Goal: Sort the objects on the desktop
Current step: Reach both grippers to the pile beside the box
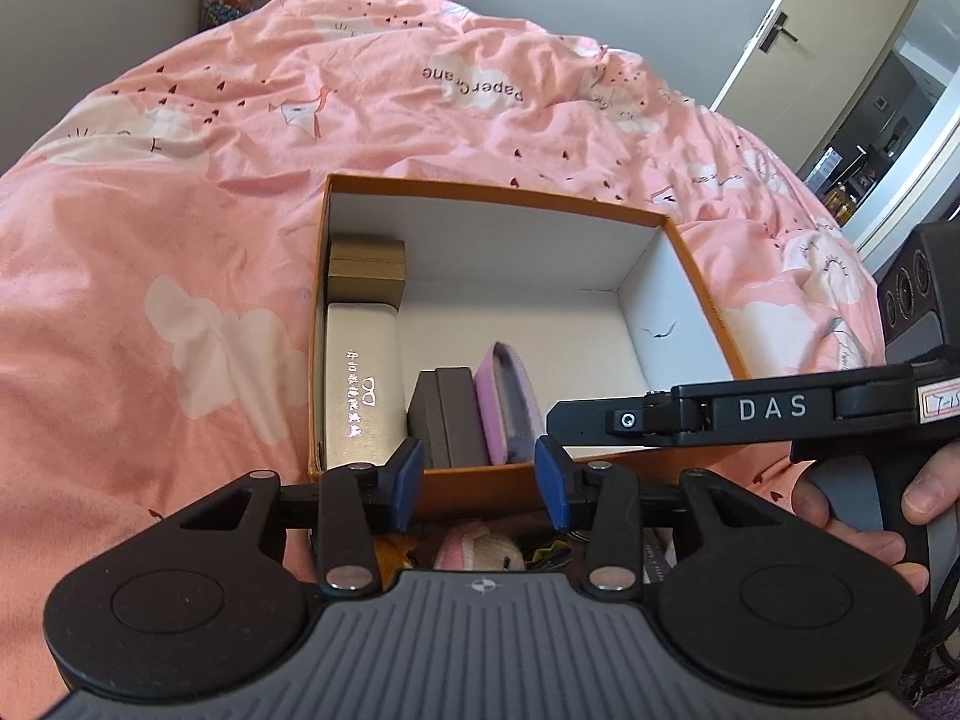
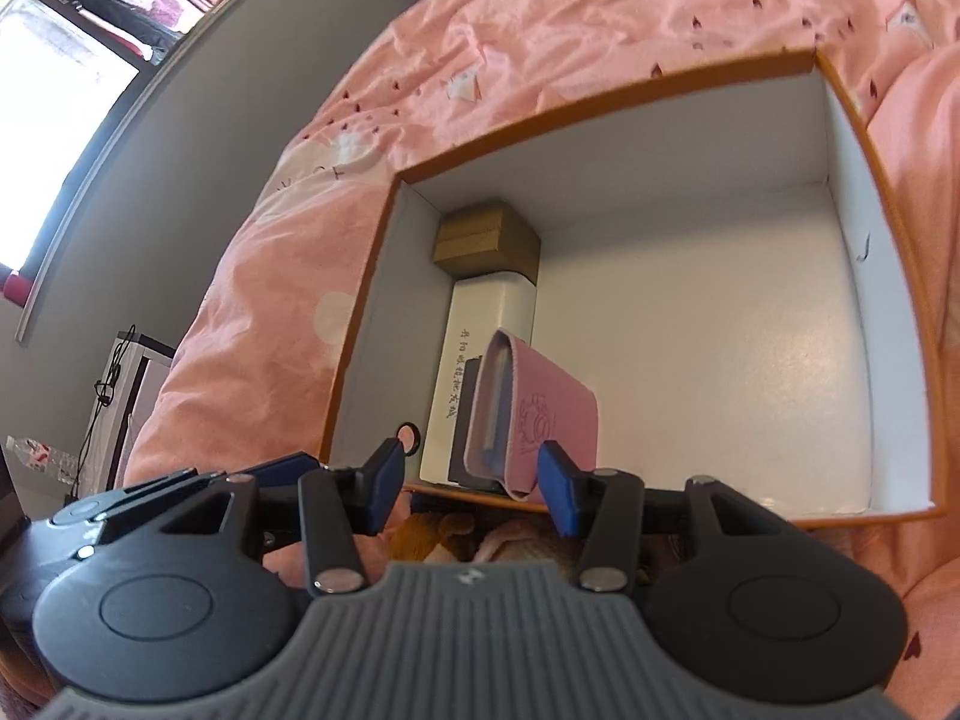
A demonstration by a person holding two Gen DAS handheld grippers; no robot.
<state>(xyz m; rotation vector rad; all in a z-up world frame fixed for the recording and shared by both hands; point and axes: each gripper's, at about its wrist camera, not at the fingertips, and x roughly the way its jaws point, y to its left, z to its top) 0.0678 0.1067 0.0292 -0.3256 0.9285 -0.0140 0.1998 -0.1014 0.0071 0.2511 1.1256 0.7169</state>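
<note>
An orange box [image 1: 498, 195] with a white inside lies on the pink bed; it also shows in the right wrist view [image 2: 888, 192]. Along its left wall stand a gold box [image 1: 367, 267], a white case [image 1: 360, 384], a dark grey box [image 1: 450, 417] and a pink pouch [image 1: 507, 408]. In the right wrist view the pink pouch [image 2: 540, 408] leans on the dark box by the white case [image 2: 486, 324] and gold box [image 2: 486, 237]. My left gripper [image 1: 480, 489] is open and empty at the near rim. My right gripper [image 2: 468, 486] is open and empty just behind the pouch.
Plush toys [image 1: 474, 549] and small items lie under the grippers in front of the box. The pink duvet [image 1: 210, 180] surrounds the box. A door [image 1: 840, 24] stands at the far right. A shelf with cables [image 2: 120, 396] stands by the bed's left side.
</note>
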